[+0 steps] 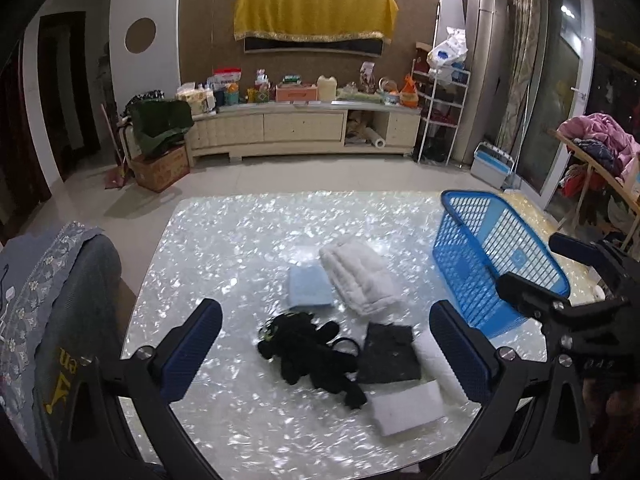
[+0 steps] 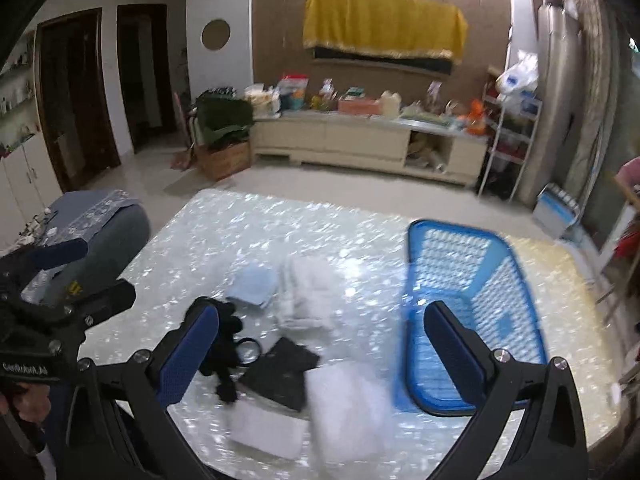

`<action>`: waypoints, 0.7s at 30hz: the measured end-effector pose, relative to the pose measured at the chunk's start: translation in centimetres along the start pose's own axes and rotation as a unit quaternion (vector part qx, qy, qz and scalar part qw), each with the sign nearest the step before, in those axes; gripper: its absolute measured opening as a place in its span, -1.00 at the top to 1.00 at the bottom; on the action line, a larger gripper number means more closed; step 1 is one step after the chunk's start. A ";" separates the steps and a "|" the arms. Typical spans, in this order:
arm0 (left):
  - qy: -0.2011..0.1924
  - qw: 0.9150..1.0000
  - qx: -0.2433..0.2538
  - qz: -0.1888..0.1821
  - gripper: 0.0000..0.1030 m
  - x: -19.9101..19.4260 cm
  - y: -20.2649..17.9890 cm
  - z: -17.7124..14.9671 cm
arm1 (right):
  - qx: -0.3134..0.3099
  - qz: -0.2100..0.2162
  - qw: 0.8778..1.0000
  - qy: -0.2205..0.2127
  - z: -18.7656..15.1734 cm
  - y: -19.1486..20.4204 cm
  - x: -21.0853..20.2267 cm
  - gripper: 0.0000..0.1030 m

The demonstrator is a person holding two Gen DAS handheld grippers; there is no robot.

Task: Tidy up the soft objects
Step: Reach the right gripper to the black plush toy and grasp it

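— Where are the soft things?

— On the shiny table (image 1: 240, 240), all left of the blue basket (image 1: 496, 256): a black plush toy (image 1: 308, 354), a dark cloth (image 1: 388, 354), white cloths, a light blue cloth (image 1: 310, 286) and a fluffy white towel (image 1: 360, 280).

— And the grippers?

— Left gripper (image 1: 326, 352) and right gripper (image 2: 320, 352) hover above the table, jaws wide apart, holding nothing.

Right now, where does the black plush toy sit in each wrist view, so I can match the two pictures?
Left wrist: the black plush toy lies low and centre on the table, left of the dark folded cloth.
Right wrist: the toy sits lower left, partly hidden behind that gripper's left finger.
Shared landmark: the blue basket, right of the toy in both.
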State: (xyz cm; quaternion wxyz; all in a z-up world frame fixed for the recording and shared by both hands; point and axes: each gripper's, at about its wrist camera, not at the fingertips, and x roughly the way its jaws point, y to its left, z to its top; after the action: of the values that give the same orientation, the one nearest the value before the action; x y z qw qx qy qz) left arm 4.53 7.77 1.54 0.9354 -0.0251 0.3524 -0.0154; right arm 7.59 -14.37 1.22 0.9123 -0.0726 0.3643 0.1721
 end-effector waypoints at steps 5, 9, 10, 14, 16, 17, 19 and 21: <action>0.042 0.999 0.001 0.001 -1.00 2.2 2.3 -0.8 | -0.020 0.027 0.996 0.082 -0.3 1.9 4.1 -1.00; 0.074 0.997 -0.016 0.000 -1.00 4.5 4.5 -2.4 | -0.034 0.047 0.993 0.105 -1.1 3.5 6.1 -1.00; 0.079 0.997 -0.023 -0.003 -1.00 4.8 5.0 -2.8 | -0.031 0.058 0.991 0.113 -1.2 3.8 6.8 -1.00; 0.108 0.993 -0.044 -0.012 -1.00 6.5 7.2 -4.3 | -0.047 0.075 0.985 0.150 -1.3 6.3 9.9 -1.00; 0.119 0.992 -0.053 -0.003 -1.00 7.3 8.4 -5.0 | -0.062 0.081 0.981 0.165 -1.4 7.6 11.2 -1.00; 0.123 0.991 -0.060 0.007 -1.00 7.6 9.2 -5.3 | -0.072 0.083 0.979 0.173 -1.6 8.2 11.8 -0.99; 0.125 0.989 -0.069 0.024 -1.00 7.9 10.2 -5.7 | -0.080 0.095 0.974 0.188 -1.8 9.1 13.0 -0.88; 0.131 0.988 -0.071 0.035 -1.00 8.4 11.1 -6.1 | -0.087 0.104 0.969 0.207 -2.0 9.9 14.6 -0.83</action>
State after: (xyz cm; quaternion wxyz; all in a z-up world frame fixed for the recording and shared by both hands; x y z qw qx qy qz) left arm 6.92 18.26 -9.26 0.8770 -0.0769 0.4728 0.0390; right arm 12.53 -1.89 -10.36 0.7847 -0.1475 0.5341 0.2779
